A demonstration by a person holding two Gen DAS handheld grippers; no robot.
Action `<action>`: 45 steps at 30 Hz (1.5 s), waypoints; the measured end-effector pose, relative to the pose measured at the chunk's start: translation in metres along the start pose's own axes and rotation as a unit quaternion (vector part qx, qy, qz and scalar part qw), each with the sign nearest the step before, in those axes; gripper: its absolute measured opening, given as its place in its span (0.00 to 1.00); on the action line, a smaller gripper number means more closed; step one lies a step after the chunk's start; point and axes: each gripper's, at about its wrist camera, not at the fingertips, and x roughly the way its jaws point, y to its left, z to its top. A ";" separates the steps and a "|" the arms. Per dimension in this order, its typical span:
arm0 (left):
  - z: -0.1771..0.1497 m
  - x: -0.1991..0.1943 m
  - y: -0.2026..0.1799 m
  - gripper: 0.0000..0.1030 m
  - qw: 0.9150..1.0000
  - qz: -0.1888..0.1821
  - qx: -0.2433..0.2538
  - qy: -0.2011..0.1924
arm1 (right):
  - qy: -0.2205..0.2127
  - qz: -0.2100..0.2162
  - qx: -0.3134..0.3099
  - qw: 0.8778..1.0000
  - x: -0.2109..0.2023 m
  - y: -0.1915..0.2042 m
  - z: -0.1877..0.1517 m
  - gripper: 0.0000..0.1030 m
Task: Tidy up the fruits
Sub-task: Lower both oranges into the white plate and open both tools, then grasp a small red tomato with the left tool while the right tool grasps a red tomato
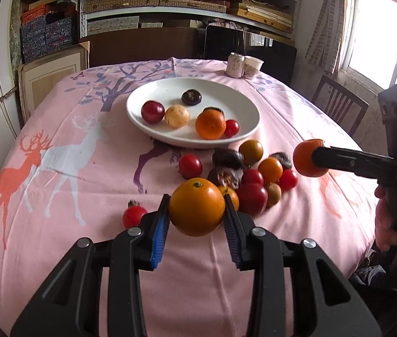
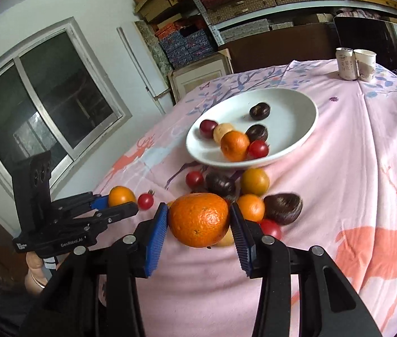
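My left gripper [image 1: 197, 210] is shut on a smooth orange-yellow fruit [image 1: 197, 207] and holds it above the pink tablecloth, near the table's front. My right gripper [image 2: 199, 221] is shut on a dimpled orange [image 2: 198, 223], also held above the cloth; it shows at the right of the left wrist view [image 1: 309, 158]. A white plate [image 1: 234, 90] sits mid-table with several fruits in it: an orange, red tomatoes, a pale fruit and dark ones. A pile of loose fruits [image 1: 254, 174] lies on the cloth just in front of the plate.
A single red tomato [image 1: 133, 215] lies on the cloth left of my left gripper. A can [image 1: 234, 65] and a paper cup [image 1: 252, 66] stand at the table's far edge. A wooden chair [image 1: 338, 104] is at the right. Shelves of boxes line the back wall.
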 end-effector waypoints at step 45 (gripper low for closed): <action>-0.024 0.051 0.044 0.41 0.993 0.080 0.009 0.081 | -0.070 -0.070 0.115 0.988 0.008 -0.097 0.006 0.58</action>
